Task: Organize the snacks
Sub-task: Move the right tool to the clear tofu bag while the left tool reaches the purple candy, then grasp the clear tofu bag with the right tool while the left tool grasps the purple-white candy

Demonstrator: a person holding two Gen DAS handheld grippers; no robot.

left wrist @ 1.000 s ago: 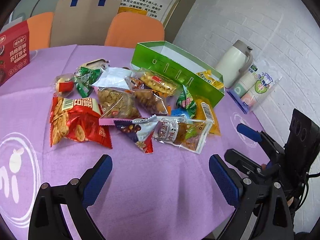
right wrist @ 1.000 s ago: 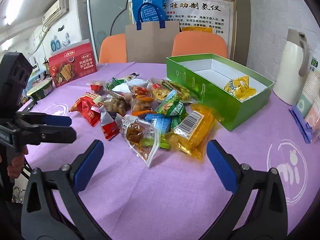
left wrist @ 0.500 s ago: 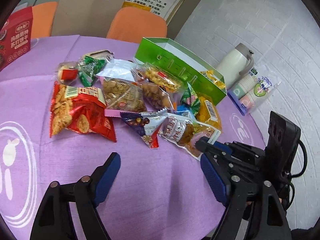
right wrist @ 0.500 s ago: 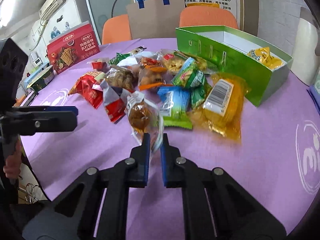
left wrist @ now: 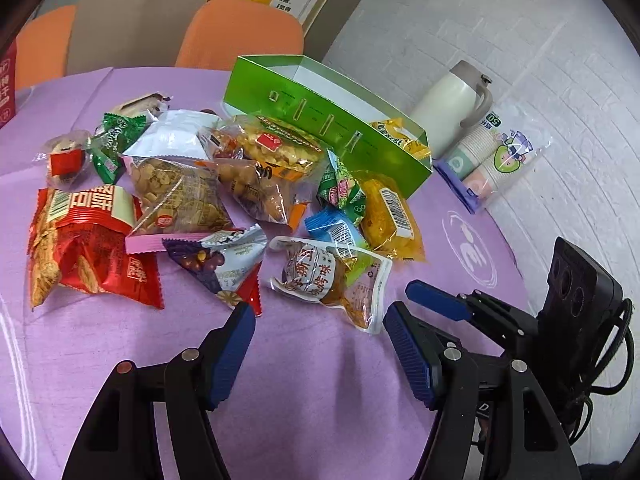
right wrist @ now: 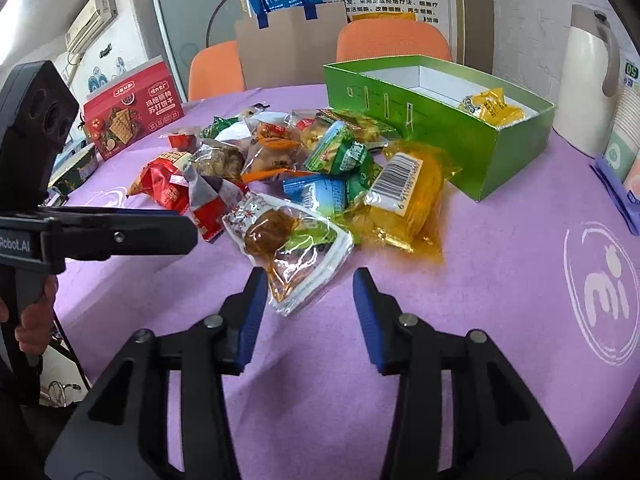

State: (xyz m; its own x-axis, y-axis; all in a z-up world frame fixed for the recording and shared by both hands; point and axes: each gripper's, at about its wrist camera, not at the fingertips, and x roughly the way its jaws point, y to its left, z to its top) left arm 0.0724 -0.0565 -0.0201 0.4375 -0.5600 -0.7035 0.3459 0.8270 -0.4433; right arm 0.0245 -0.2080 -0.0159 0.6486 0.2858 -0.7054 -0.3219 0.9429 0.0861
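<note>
A pile of several snack packets lies on the purple table point(left wrist: 320, 380). A clear packet with brown food point(left wrist: 332, 276) point(right wrist: 292, 248) is nearest both grippers. A yellow barcoded packet point(right wrist: 404, 196) lies beside it. The open green box point(right wrist: 440, 128) point(left wrist: 320, 120) holds one yellow packet point(right wrist: 490, 106). My left gripper point(left wrist: 320, 344) is open, just short of the pile, and is seen from the side in the right wrist view point(right wrist: 120, 232). My right gripper point(right wrist: 306, 312) is open, its tips at the clear packet's near corner; it also shows in the left wrist view point(left wrist: 440, 300).
A white thermos point(left wrist: 452, 108) and a sleeve of paper cups point(left wrist: 492, 156) stand right of the green box. A red cracker box point(right wrist: 132, 112) sits at the far left. Orange chairs point(right wrist: 392, 40) and a paper bag point(right wrist: 292, 44) are behind the table.
My right gripper shut half a second ago and has opened again near the clear packet. My left gripper has moved closer to the pile and narrowed a little.
</note>
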